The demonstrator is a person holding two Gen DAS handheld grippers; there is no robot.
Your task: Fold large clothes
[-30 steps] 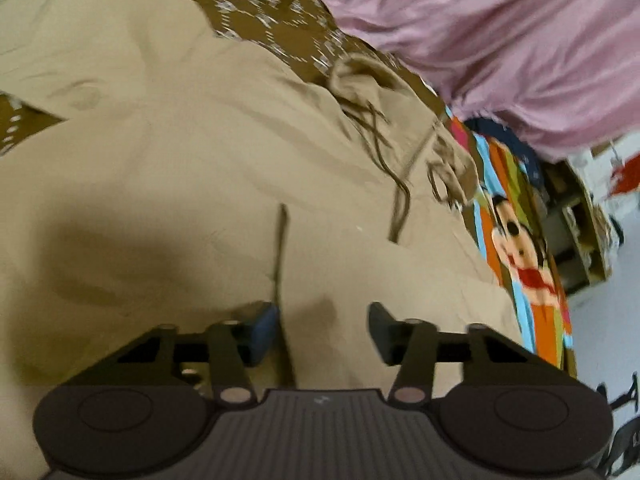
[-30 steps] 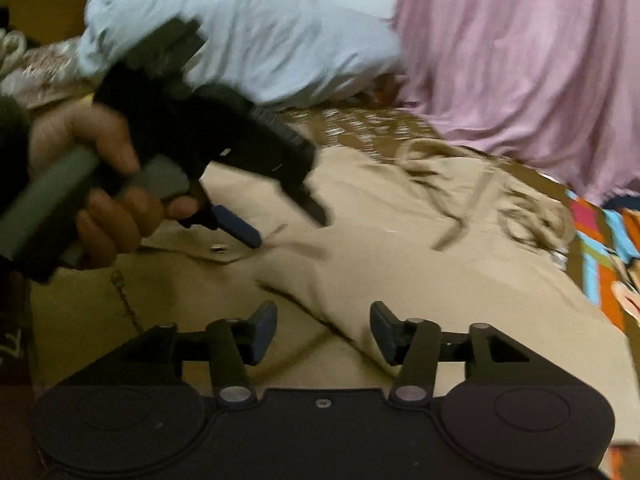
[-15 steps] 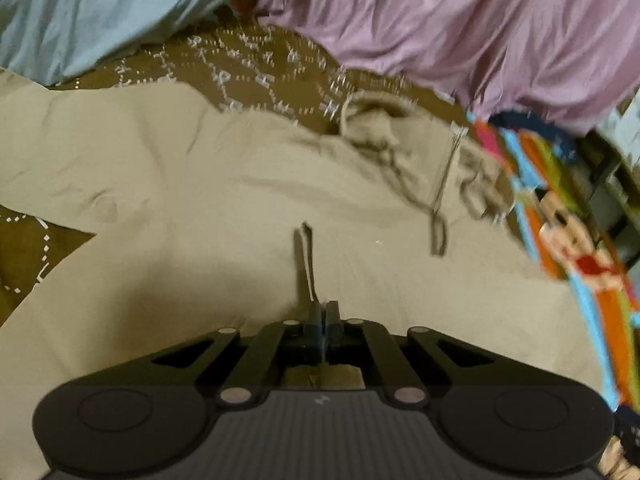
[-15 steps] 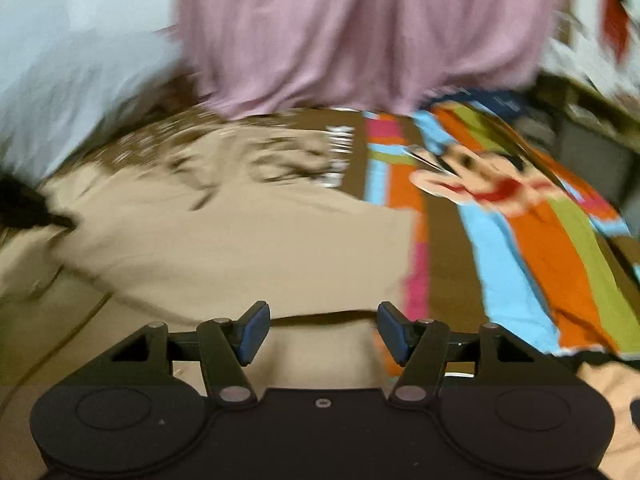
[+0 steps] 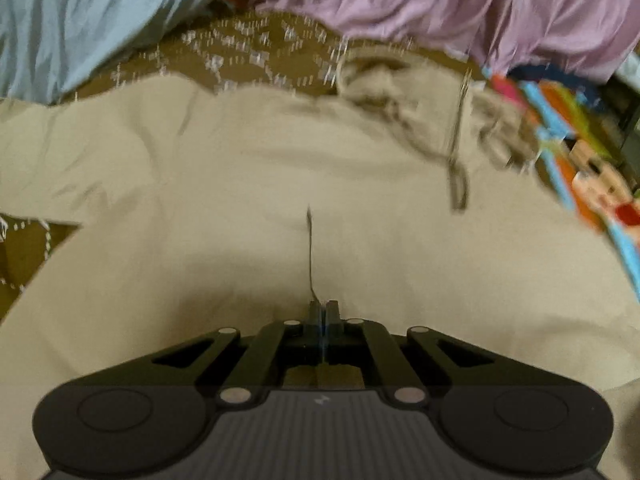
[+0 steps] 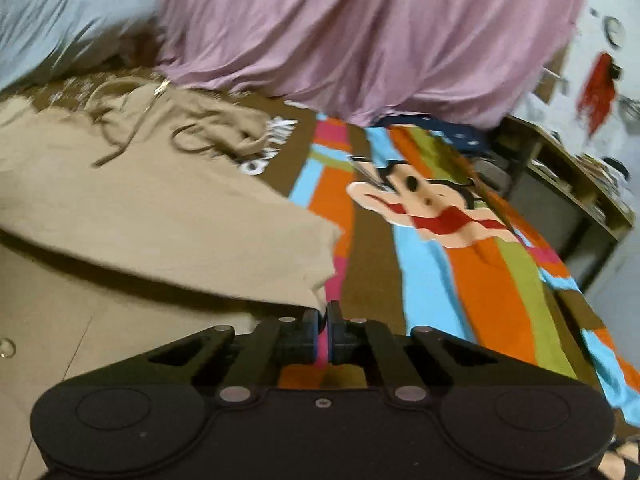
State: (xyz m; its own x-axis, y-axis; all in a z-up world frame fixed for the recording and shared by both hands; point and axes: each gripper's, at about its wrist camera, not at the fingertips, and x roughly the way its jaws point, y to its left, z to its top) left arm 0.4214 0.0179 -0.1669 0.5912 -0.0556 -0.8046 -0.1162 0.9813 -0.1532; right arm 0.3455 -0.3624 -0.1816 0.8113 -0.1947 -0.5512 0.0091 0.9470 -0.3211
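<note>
A brown bedspread point(image 5: 256, 60) with a white dotted print covers the bed, and over its right part lies a striped blanket point(image 6: 472, 280) in orange, blue, green and pink bearing a cartoon monkey face. Along the far edge of the bed are heaped a pink-mauve sheet point(image 6: 360, 32) and, to its left, a pale blue cloth point(image 5: 92, 12).

Spread across most of the bedspread is the tan hooded sweatshirt point(image 5: 248, 184), the largest garment in view. Its hood and dark drawstrings point(image 6: 140, 124) lie bunched toward the far edge, just short of the pink sheet. One flap of the sweatshirt is folded over the layer beneath, and the flap's corner reaches onto the striped blanket. A small metal snap point(image 6: 7, 347) shows on the lower layer at the left edge of the right wrist view.

The left gripper point(image 5: 321, 312) sits on the middle of the sweatshirt with its jaws brought fully together, pinching a thin ridge of tan fabric that runs away from the tips as a dark crease. The right gripper point(image 6: 323, 316) has just been closing and its jaws are now together at the corner of the folded flap; blur hides whether cloth is caught between them.

A wooden shelf unit point(image 6: 568, 184) stands past the right edge of the bed.
</note>
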